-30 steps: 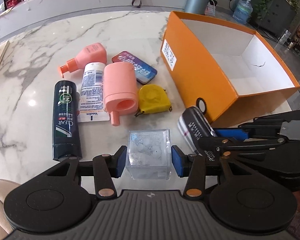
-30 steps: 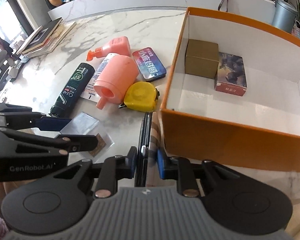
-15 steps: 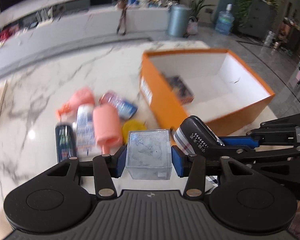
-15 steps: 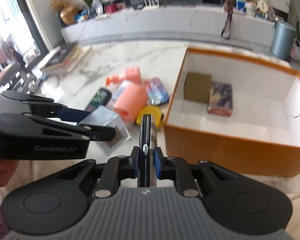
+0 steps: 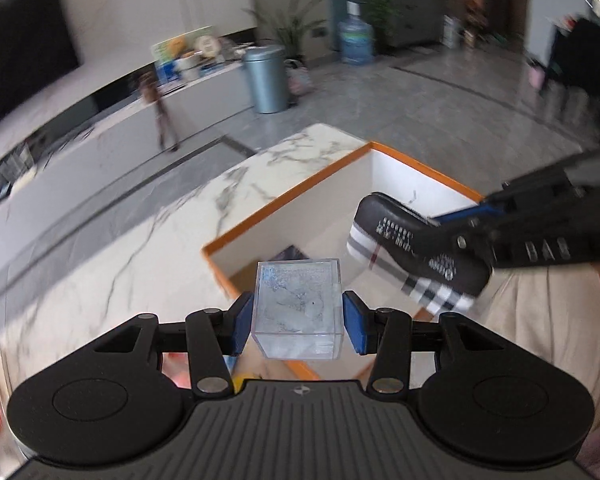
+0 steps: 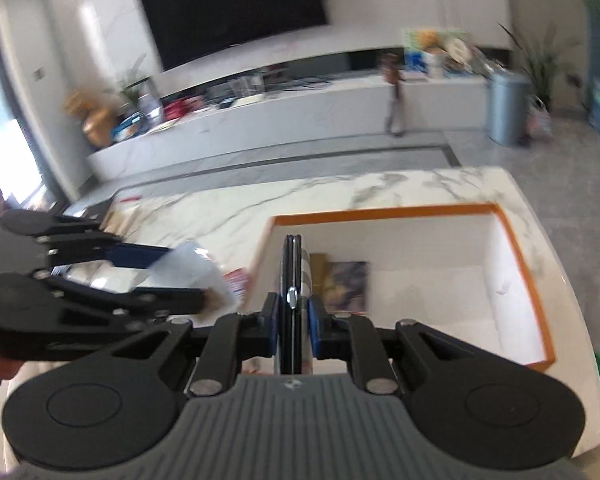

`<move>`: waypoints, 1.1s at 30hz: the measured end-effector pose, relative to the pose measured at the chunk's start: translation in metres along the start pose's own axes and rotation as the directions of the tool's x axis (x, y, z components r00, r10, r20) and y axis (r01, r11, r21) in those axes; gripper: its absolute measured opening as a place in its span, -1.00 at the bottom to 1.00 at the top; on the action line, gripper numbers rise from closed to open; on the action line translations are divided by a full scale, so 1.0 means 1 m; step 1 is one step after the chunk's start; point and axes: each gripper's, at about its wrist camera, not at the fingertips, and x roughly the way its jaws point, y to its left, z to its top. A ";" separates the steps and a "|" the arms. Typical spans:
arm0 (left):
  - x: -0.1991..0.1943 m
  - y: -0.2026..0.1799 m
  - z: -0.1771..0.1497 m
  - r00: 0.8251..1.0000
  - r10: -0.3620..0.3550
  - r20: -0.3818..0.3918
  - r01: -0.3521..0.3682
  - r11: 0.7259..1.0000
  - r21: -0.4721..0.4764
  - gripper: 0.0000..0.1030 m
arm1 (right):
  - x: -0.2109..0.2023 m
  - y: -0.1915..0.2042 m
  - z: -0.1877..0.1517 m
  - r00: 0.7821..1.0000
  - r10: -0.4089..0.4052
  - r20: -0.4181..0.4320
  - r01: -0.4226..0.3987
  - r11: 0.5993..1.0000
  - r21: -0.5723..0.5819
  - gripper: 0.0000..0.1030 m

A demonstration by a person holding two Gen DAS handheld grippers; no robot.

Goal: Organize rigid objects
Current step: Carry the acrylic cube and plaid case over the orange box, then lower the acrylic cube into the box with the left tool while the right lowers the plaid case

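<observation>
My left gripper (image 5: 298,322) is shut on a clear plastic cube box (image 5: 298,308), held in the air above the near left corner of the orange box (image 5: 284,200). My right gripper (image 6: 293,324) is shut on a flat black case with a plaid side (image 6: 294,276), held on edge above the orange box (image 6: 380,212). The case also shows in the left wrist view (image 5: 416,256), to the right of the cube. In the orange box lie a brown carton (image 6: 318,266) and a picture-printed box (image 6: 348,284).
The orange box stands near the right end of the white marble table (image 6: 228,216). Red and pink items (image 6: 236,278) lie on the table left of the box, mostly hidden. Floor and a grey bin (image 5: 266,80) lie beyond.
Both grippers have risen from the table with their objects and moved over the orange box. The bottles and tape measure have dropped out of sight below.
</observation>
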 end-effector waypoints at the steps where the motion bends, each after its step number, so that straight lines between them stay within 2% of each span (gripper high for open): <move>1: 0.008 -0.002 0.006 1.000 -0.004 -0.009 0.004 0.999 0.042 0.05 | 0.005 -0.012 0.003 1.000 -0.005 -0.011 0.005 0.999 0.038 -0.71; 3: 0.023 -0.007 0.014 1.000 -0.008 -0.027 0.011 0.991 0.131 0.04 | 0.014 -0.031 0.007 0.999 -0.022 -0.027 0.024 0.996 0.083 -0.71; 5: 0.042 -0.014 0.020 0.998 -0.020 -0.053 0.032 0.968 0.248 0.05 | 0.025 -0.044 0.010 0.998 -0.037 -0.041 0.041 0.993 0.106 -0.71; 9: 0.085 -0.023 0.018 0.989 -0.056 -0.139 0.110 0.902 0.417 0.05 | 0.044 -0.065 0.012 0.997 -0.025 -0.068 0.035 0.987 0.158 -0.71; 13: 0.125 -0.024 0.007 0.973 -0.033 -0.229 0.154 0.831 0.534 0.05 | 0.061 -0.073 0.016 0.995 -0.014 -0.098 0.030 0.986 0.161 -0.71; 15: 0.142 -0.021 0.004 0.964 -0.029 -0.266 0.178 0.810 0.558 0.05 | 0.070 -0.078 0.018 0.993 -0.016 -0.120 0.035 0.988 0.153 -0.71; 20: 0.169 -0.013 -0.001 0.940 -0.038 -0.338 0.236 0.789 0.567 0.05 | 0.093 -0.094 0.021 0.985 -0.029 -0.171 0.060 0.982 0.177 -0.71; 25: 0.189 -0.009 -0.005 0.914 -0.032 -0.404 0.294 0.739 0.606 0.05 | 0.104 -0.097 0.021 0.983 -0.029 -0.181 0.063 0.980 0.186 -0.70; 29: 0.193 -0.015 -0.013 0.909 -0.025 -0.416 0.316 0.693 0.648 0.07 | 0.114 -0.100 0.019 0.980 -0.028 -0.199 0.067 0.979 0.191 -0.70; 33: 0.193 -0.014 -0.018 0.911 -0.018 -0.411 0.313 0.680 0.663 0.17 | 0.123 -0.103 0.020 0.975 -0.035 -0.220 0.077 0.979 0.189 -0.70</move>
